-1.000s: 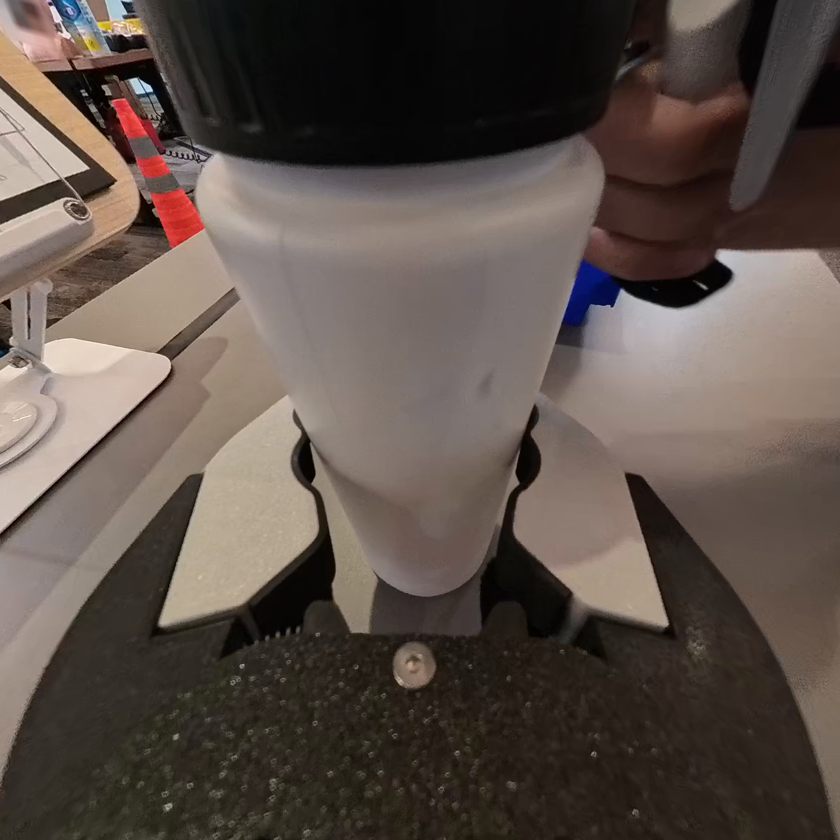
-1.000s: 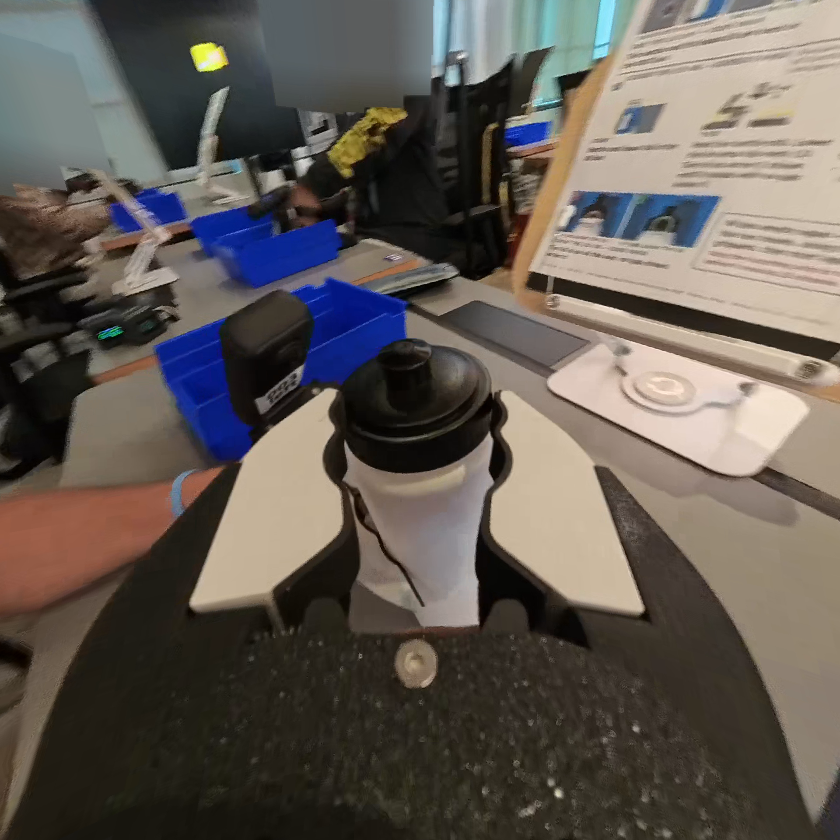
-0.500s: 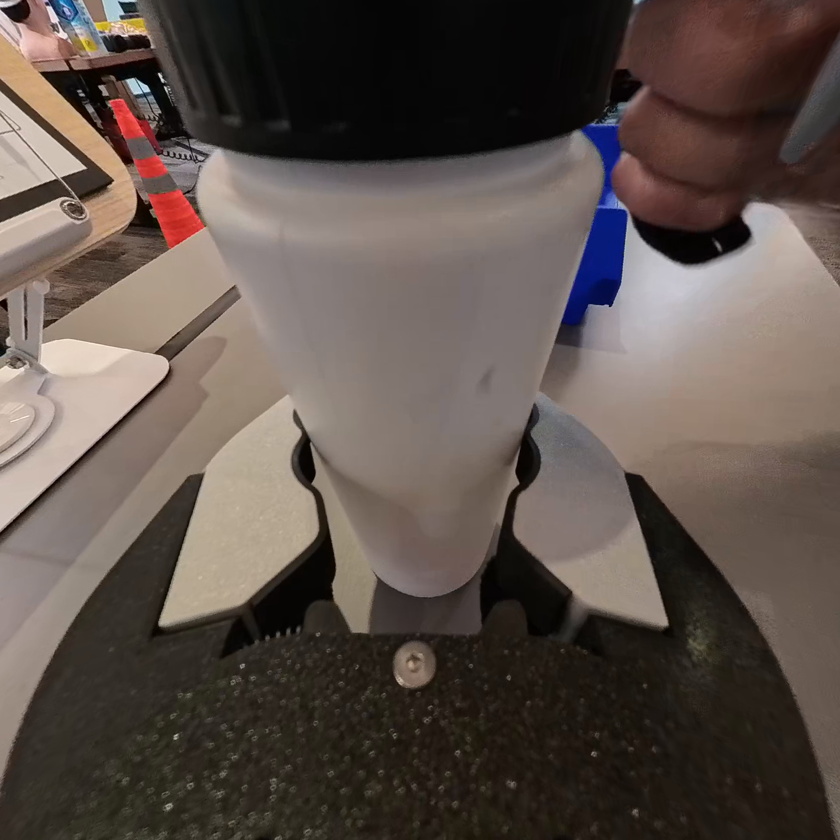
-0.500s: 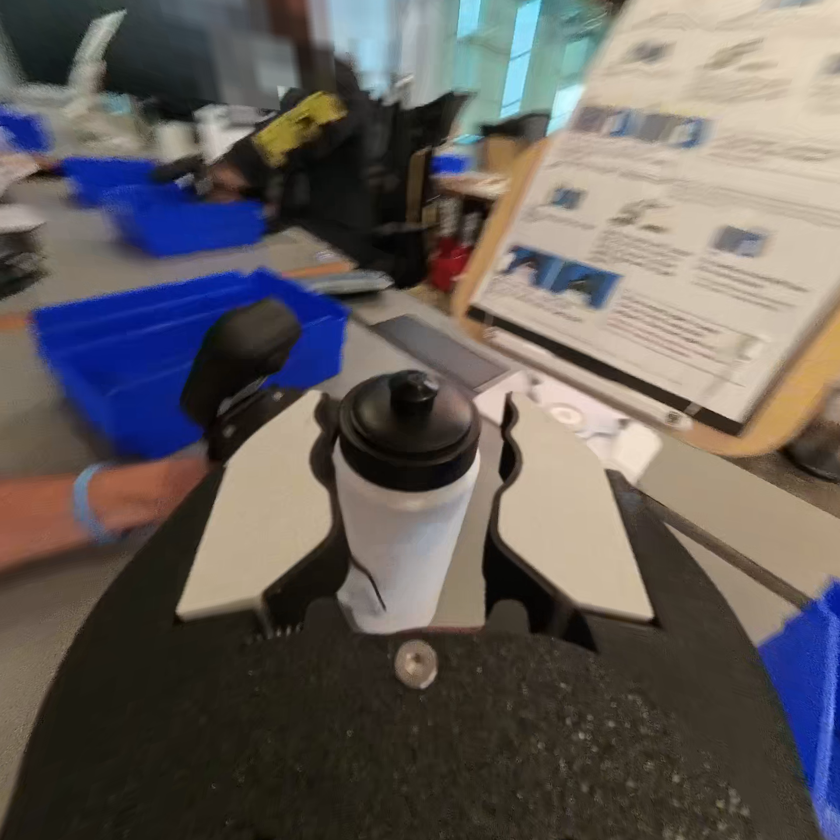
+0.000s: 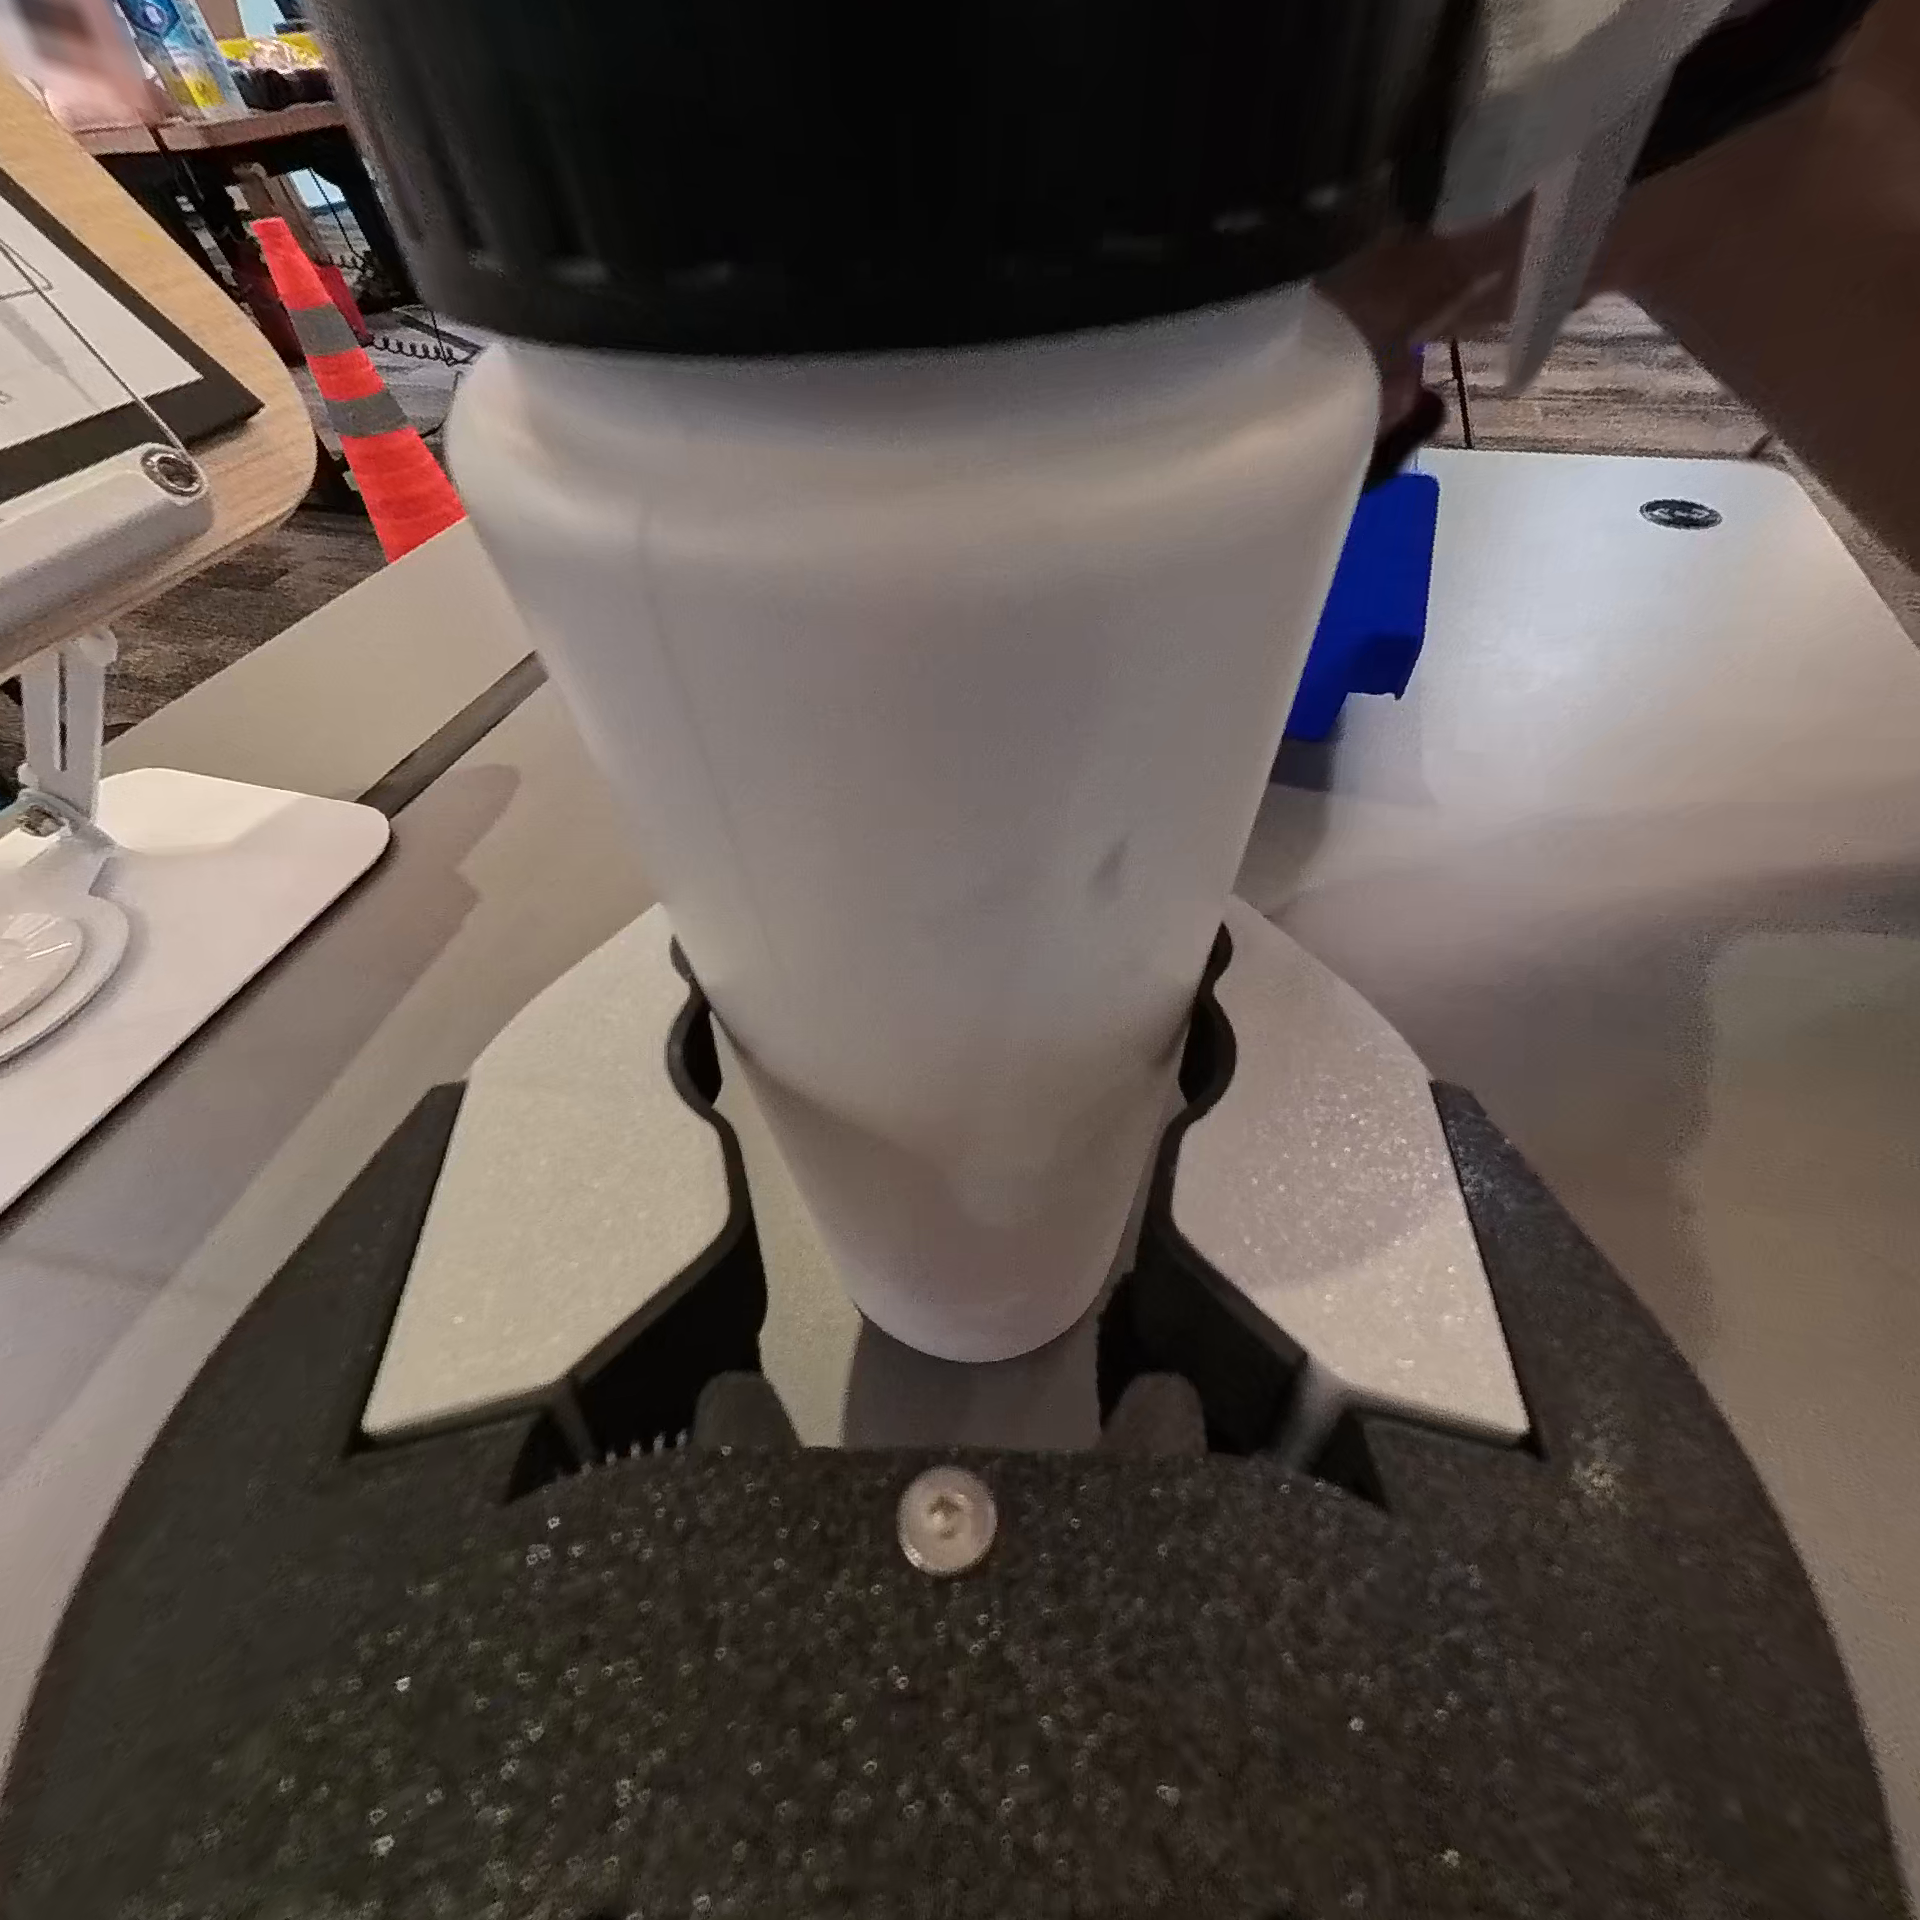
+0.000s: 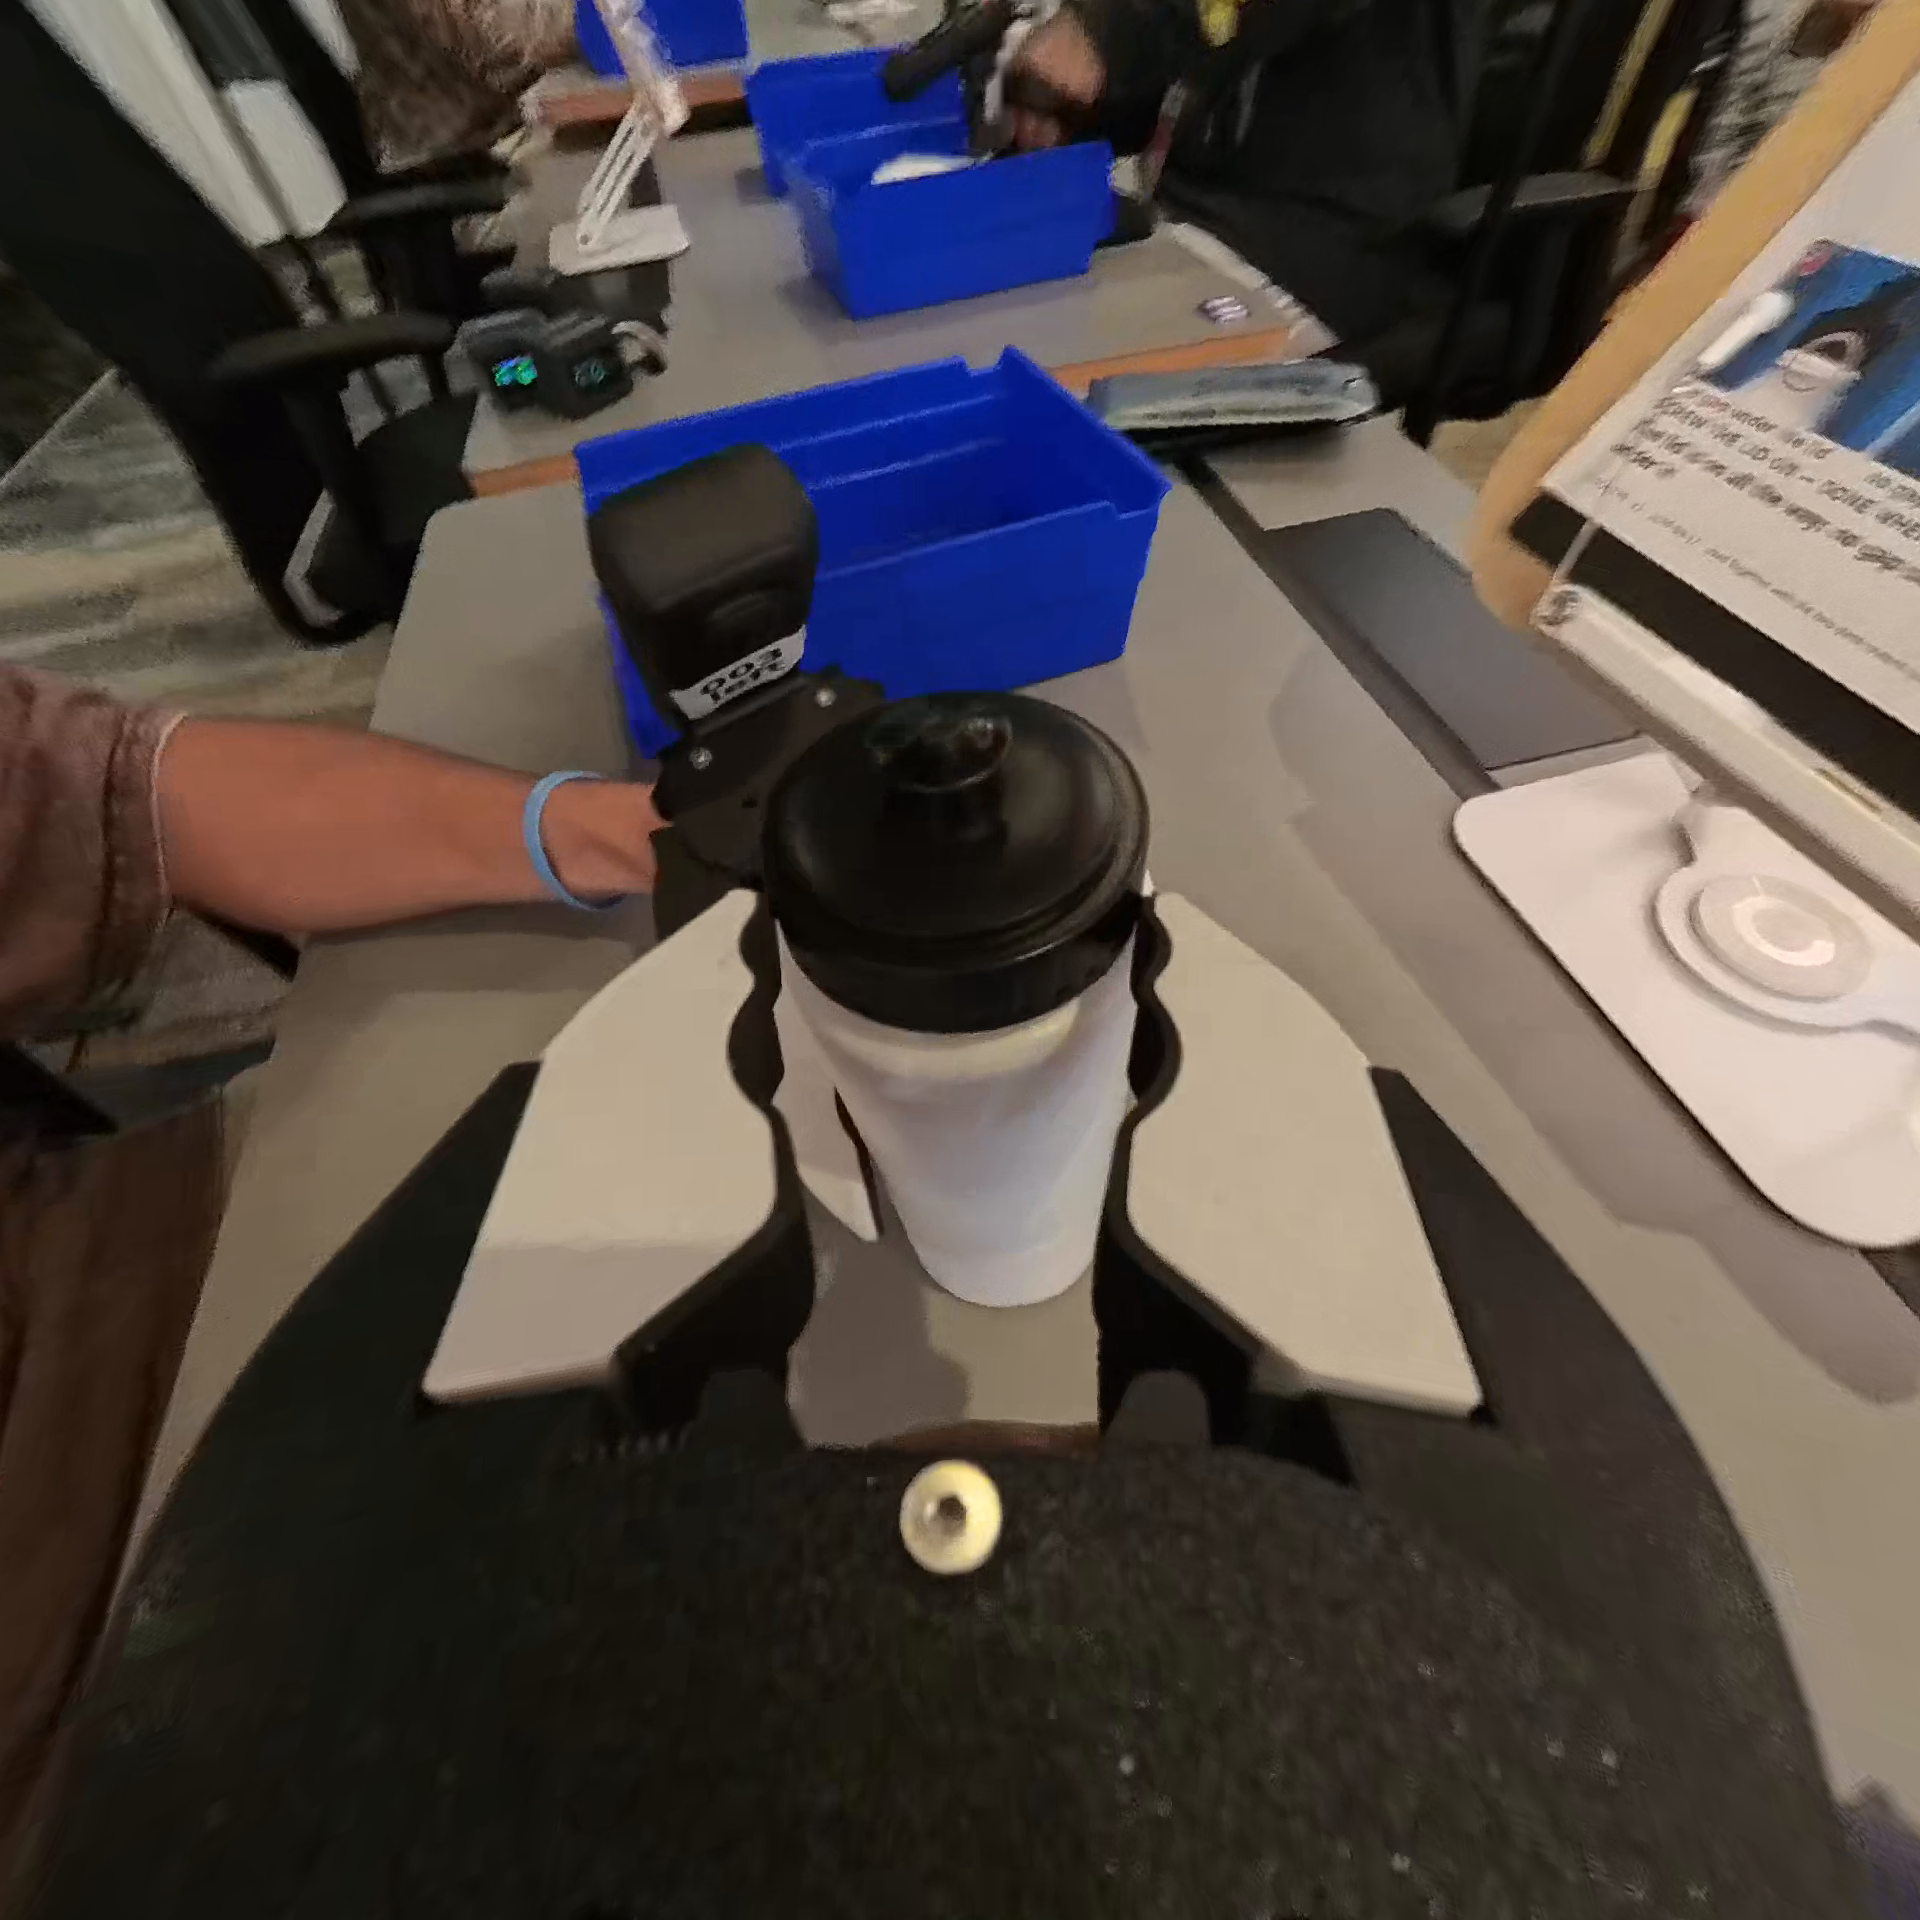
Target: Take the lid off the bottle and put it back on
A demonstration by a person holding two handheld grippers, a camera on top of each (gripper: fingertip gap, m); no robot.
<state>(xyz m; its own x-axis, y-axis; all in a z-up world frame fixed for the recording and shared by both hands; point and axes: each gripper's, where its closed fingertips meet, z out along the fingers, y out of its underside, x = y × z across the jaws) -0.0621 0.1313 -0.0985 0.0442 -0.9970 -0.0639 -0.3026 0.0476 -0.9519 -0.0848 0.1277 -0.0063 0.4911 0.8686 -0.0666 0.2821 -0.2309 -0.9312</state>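
The big grey table [image 6: 1299,665] has lots of bare room around the bottle. Its edge runs down the 9 o'clock side in the right wrist view, so moving that way is risky. A blue bin [image 6: 935,540] sits at 12 o'clock behind the bottle. A white stand base [image 6: 1662,987] lies at 3 o'clock, with a paper board above it. An orange cone [image 5: 353,395] stands off on the floor at 10 o'clock in the left wrist view.

The white bottle [image 5: 914,727] stands upright on the table. The left gripper [image 5: 951,997] has its fingers clamped on the bottle's lower body, one on each side.

The black lid [image 6: 956,831] is on the bottle and looks screwed down. The job seems to be either at its start or at its end; I cannot tell which.

The right gripper [image 6: 951,966] has its fingers [image 6: 1257,1164] on both sides of the lid. I cannot tell if they squeeze it or just sit beside it.
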